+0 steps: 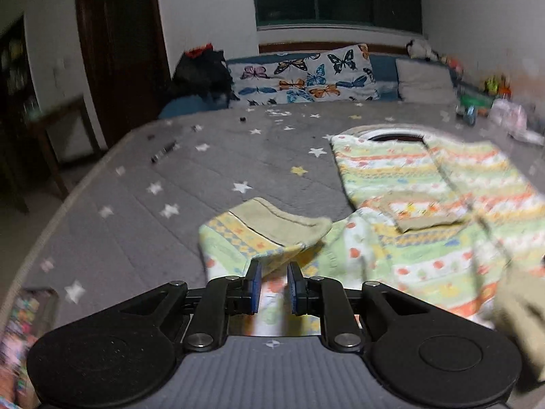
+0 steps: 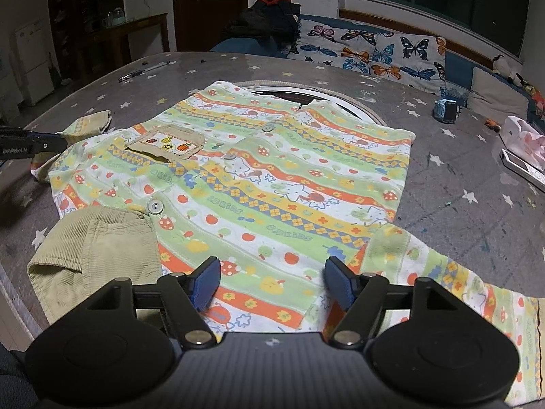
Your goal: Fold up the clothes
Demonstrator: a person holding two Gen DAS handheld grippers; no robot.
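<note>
Shirt (image 2: 272, 170) spread flat on grey starred bedspread (image 2: 460, 177), buttons up, pocket (image 2: 167, 145) toward one side, khaki collar (image 2: 95, 248) at near edge. One sleeve (image 1: 259, 235) pinched between nearly closed jaws of left gripper (image 1: 274, 286). Right gripper (image 2: 269, 283) low over hem, jaws wide apart, holding nothing. Pen (image 2: 143, 71) far off; butterfly pillow (image 2: 371, 54) behind.

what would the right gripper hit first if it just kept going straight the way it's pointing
Most likely the patterned shirt itself. The right gripper is open just above the shirt's near edge and angled forward over it, so the fabric lies straight ahead. Depth is unclear, so whether it would skim or dig in cannot be told.
</note>
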